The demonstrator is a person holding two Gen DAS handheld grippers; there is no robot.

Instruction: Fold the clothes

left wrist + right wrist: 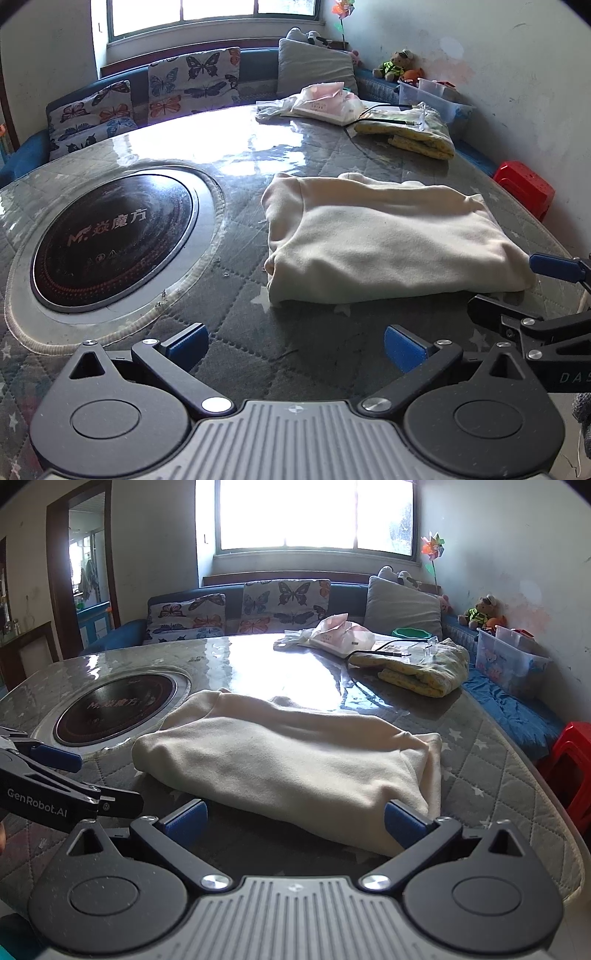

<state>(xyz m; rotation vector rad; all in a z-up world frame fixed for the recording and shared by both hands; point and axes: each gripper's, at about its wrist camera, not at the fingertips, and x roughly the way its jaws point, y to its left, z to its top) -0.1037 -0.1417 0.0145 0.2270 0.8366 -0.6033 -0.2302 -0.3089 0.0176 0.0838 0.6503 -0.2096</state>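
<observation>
Your left gripper and right gripper both hang released, jaws spread, low in frame before the folded cream garment, seemingly ready to pinch its near edge.

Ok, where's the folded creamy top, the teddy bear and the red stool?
Folded creamy top (295, 760): right wrist view, middle of its top layer.
Teddy bear (482, 611): right wrist view, its body.
Red stool (524, 184): left wrist view, its seat.
</observation>
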